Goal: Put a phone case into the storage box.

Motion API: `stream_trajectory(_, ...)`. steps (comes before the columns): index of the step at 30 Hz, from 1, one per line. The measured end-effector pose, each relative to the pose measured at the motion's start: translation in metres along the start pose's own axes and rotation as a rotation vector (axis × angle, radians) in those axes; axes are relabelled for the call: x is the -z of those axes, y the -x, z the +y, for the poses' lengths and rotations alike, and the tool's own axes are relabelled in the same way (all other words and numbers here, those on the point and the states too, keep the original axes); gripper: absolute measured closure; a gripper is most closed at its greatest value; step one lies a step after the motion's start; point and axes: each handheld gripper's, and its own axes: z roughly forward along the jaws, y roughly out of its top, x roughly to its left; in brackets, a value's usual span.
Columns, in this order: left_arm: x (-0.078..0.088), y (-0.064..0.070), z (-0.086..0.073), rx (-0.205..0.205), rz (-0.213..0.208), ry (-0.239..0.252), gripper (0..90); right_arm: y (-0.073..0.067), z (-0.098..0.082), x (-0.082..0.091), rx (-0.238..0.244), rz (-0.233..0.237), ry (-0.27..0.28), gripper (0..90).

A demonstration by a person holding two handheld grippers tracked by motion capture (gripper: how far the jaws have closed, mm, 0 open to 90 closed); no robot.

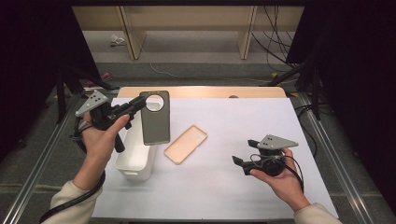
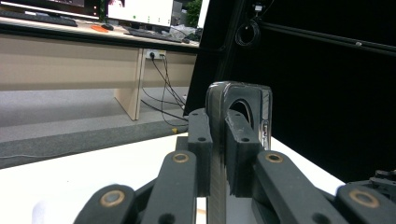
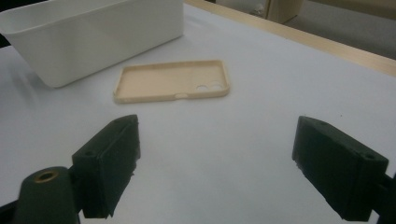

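Note:
A dark grey phone case (image 1: 155,119) with a round camera hole hangs upright above the white bin (image 1: 135,161). My left gripper (image 1: 140,103) is shut on its upper left edge. In the left gripper view the case (image 2: 243,107) stands edge-on, pinched between the two pads, with my left gripper (image 2: 218,140) closed tight on it. A beige phone case (image 1: 186,143) lies hollow side up on the white sheet just right of the bin. My right gripper (image 1: 243,151) rests low at the right, open, jaws toward the beige case (image 3: 173,80). Nothing sits between the jaws of my right gripper (image 3: 217,158).
The white bin (image 3: 93,32) stands at the table's left. The white sheet (image 1: 233,186) covers the table, with a wooden edge (image 1: 201,92) at the back. Metal rails run along both sides. Cables and desk legs lie on the floor beyond.

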Motion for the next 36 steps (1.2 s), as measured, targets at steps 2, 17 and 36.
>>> stream_trajectory(2,0.0,-0.002,0.001,-0.003,0.001,0.001,81.7,0.0,0.0,0.0,-0.001,0.0,0.0,16.1)
stream_trajectory(17,0.002,-0.017,0.008,-0.046,-0.009,-0.001,81.7,0.001,-0.001,0.0,-0.006,-0.004,-0.003,16.1)
stream_trajectory(36,-0.014,-0.036,0.016,-0.132,0.017,-0.011,81.7,0.001,-0.001,-0.001,-0.005,-0.005,-0.004,16.1)
